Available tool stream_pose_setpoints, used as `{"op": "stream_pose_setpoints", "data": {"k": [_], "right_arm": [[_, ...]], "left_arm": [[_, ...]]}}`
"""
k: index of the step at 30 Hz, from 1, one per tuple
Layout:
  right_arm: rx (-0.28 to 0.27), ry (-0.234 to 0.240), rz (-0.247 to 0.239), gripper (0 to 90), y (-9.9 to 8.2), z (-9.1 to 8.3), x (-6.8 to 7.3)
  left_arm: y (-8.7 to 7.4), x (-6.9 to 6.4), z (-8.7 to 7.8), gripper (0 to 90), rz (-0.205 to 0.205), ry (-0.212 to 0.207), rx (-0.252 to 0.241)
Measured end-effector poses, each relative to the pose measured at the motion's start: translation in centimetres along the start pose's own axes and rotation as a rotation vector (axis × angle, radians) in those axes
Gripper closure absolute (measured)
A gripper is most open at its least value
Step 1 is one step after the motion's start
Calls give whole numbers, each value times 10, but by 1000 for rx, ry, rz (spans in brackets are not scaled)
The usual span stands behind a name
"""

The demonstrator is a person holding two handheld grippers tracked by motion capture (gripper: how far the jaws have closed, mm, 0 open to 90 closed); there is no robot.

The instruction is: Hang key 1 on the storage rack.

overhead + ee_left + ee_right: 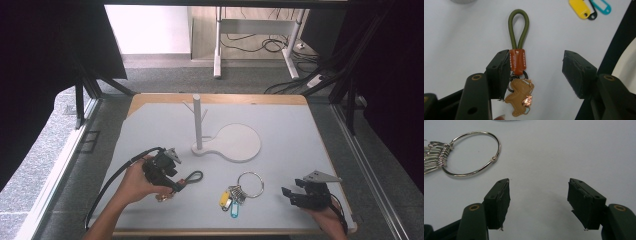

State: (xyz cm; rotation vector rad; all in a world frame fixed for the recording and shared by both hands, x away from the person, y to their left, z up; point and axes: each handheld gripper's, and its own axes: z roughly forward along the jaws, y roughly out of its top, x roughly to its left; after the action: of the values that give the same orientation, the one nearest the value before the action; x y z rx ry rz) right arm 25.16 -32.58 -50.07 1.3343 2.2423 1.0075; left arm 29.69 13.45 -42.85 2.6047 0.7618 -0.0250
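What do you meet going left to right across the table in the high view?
Left gripper → green-loop keychain → yellow tag → big key ring → right gripper.

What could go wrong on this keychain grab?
1. The left tool is open and off-centre: the green-loop keychain lies against one jaw, far from the other. Closing may push it sideways rather than pinch it.
2. The leather dog charm hangs loose below the tab and may swing or snag when lifted.
3. The stand has short pegs; the narrow loop could miss.

both grippers (172, 181) (292, 191) low, jaws spread wide
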Motion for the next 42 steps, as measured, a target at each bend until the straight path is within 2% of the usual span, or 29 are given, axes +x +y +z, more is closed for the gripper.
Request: {"op": "stream_pose_setpoints", "data": {"k": [5,13,26,35,41,42], "right_arm": [[10,1,-1,347,0,1,0],[27,2,-6,347,-1,4,3],[46,0,-12,347,-2,7,4],[51,0,-16,347,-2,7,5],[53,-2,-17,346,-2,8,5],[53,-2,-17,346,-2,8,5]], "left_arm": [[2,3,13,403,0,0,52],[5,8,30,412,-4,0,109],[11,13,51,445,-14,7,171],[12,16,59,485,-16,46,213],[15,18,60,558,-10,63,222],[16,17,61,570,-5,78,228]]}}
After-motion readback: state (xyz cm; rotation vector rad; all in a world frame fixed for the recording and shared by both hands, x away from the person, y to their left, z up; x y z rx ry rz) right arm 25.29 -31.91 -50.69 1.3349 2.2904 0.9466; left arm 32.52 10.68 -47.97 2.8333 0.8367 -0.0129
